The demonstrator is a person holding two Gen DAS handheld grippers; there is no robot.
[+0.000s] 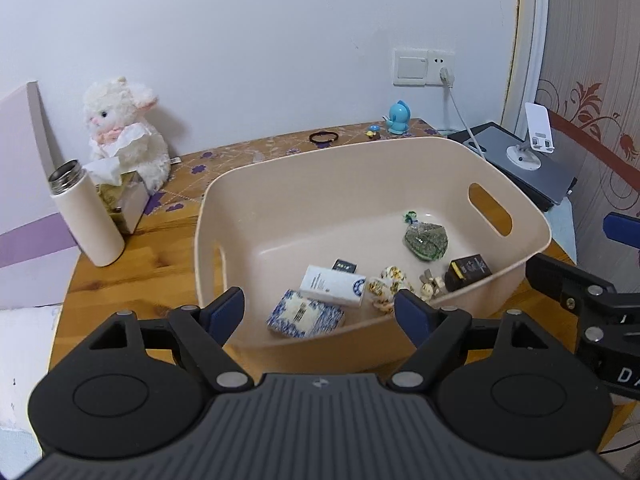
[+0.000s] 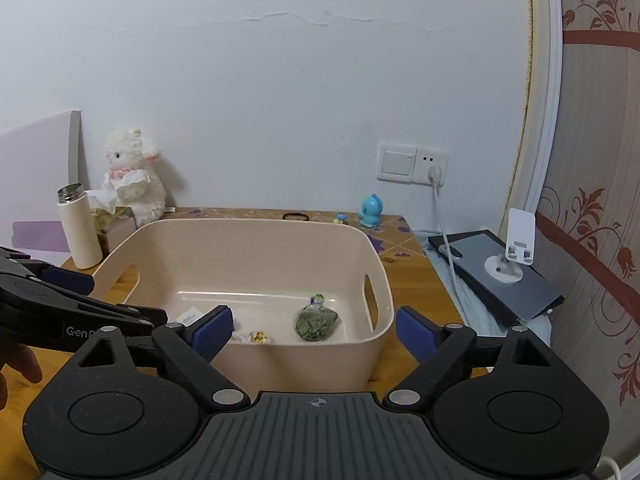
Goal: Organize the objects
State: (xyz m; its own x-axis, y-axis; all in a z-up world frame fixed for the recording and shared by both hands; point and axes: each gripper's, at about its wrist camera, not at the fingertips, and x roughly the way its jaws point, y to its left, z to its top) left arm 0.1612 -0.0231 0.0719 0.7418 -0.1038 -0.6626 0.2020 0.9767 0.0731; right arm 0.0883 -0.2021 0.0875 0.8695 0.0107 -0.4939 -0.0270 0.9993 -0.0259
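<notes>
A beige plastic basket [image 1: 400,152] [image 2: 256,226] sits on the wooden table. Inside lie a blue-white patterned packet [image 1: 306,316], a white box [image 1: 334,290], a small black box [image 1: 468,272], a green pouch [image 1: 426,240] [image 2: 316,322], a floral pouch [image 1: 388,286] and small trinkets [image 1: 430,286]. My left gripper [image 1: 320,312] is open and empty over the basket's near rim. My right gripper [image 2: 314,334] is open and empty just in front of the basket's near wall. The left gripper also shows at the left of the right wrist view [image 2: 60,300].
A white thermos [image 1: 86,216], a tissue box [image 1: 124,196] and a plush lamb [image 1: 124,132] stand at the left back. A black hair tie [image 1: 324,137], a blue figurine [image 1: 398,118] and a mushroom trinket [image 1: 374,132] lie by the wall. A tablet with a phone stand [image 1: 528,160] is at the right.
</notes>
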